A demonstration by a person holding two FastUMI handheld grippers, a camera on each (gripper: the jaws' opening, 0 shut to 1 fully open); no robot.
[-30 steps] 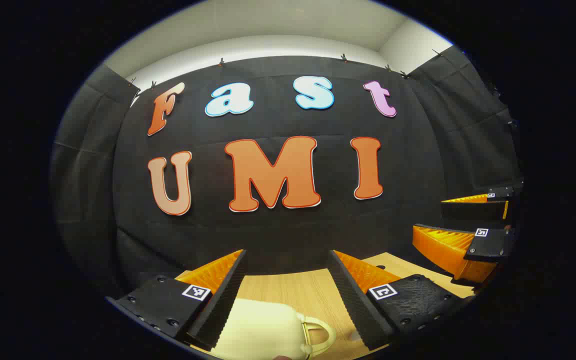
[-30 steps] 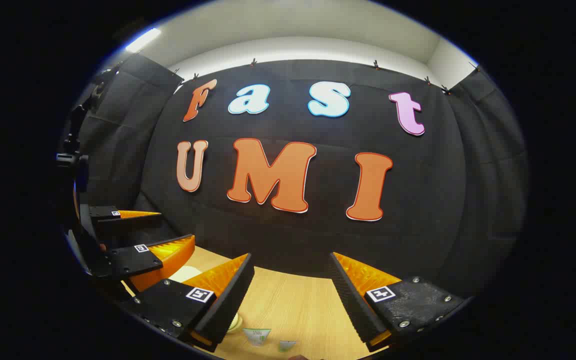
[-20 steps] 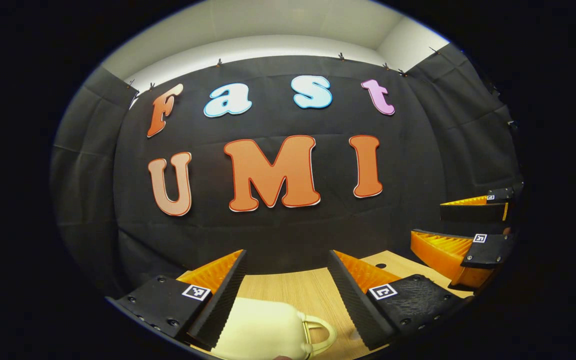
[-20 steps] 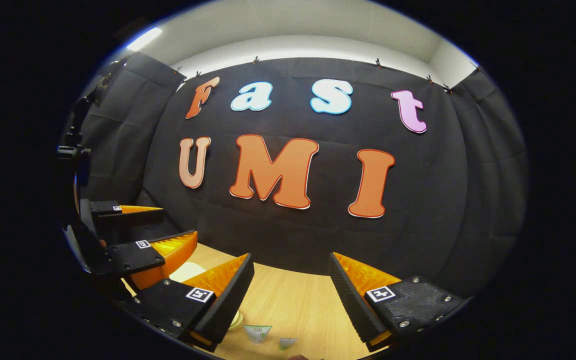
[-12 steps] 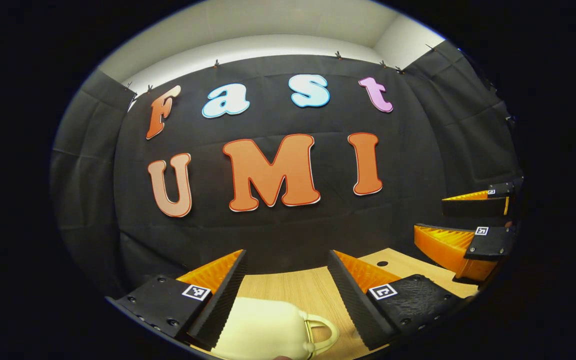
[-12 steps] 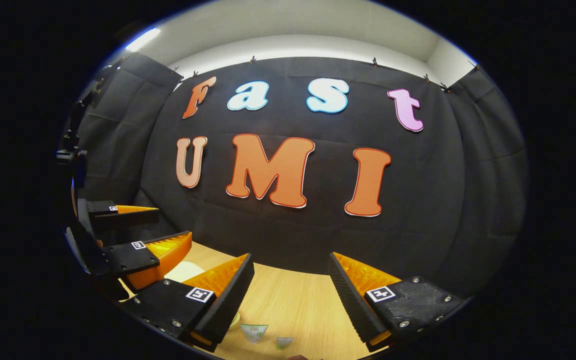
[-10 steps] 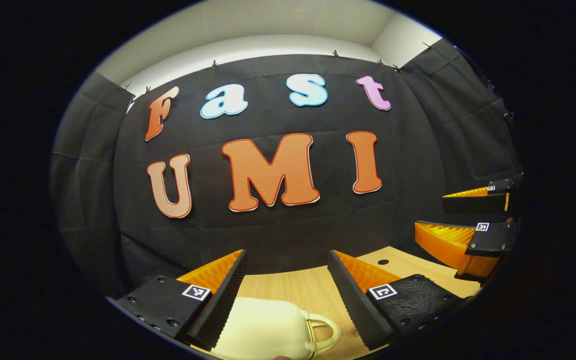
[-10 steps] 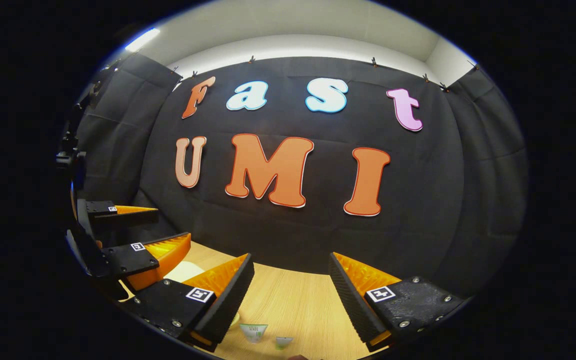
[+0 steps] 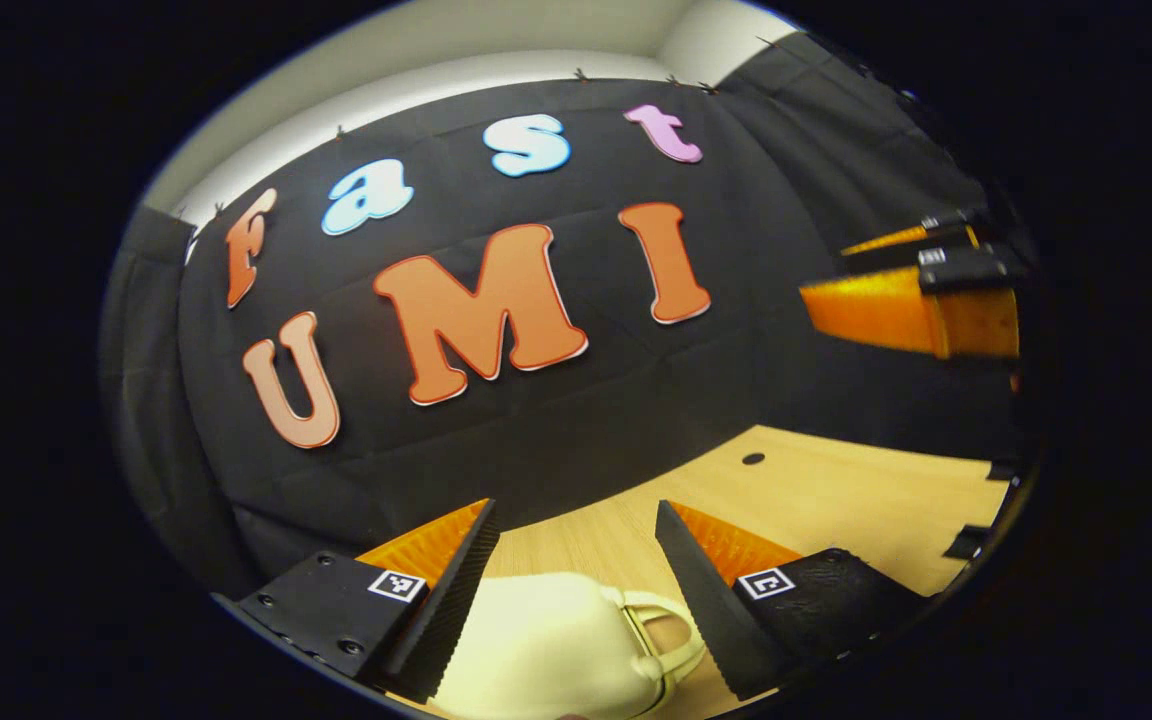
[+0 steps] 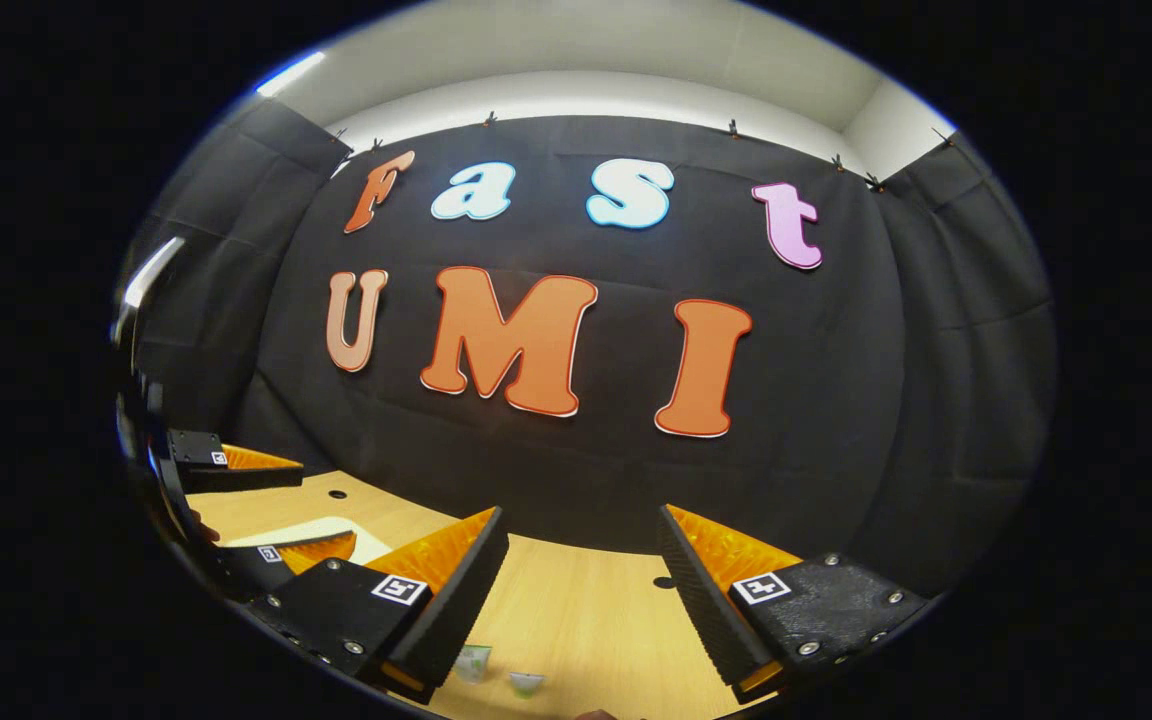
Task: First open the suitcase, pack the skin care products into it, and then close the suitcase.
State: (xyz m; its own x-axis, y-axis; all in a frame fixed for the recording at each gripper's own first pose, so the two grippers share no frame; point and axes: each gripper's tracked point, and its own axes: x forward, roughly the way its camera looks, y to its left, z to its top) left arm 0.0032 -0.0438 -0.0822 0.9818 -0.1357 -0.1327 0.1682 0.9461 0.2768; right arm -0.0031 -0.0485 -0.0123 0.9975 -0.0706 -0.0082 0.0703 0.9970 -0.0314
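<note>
You tilted left gripper over cream suitcase — fingers spread; right gripper also spread — no readable labels.

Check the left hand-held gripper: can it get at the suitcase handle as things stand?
Probably yes. The left hand-held gripper is open, and the cream suitcase lies just below its fingers, with the handle by the right finger. Nothing lies between them.
</note>
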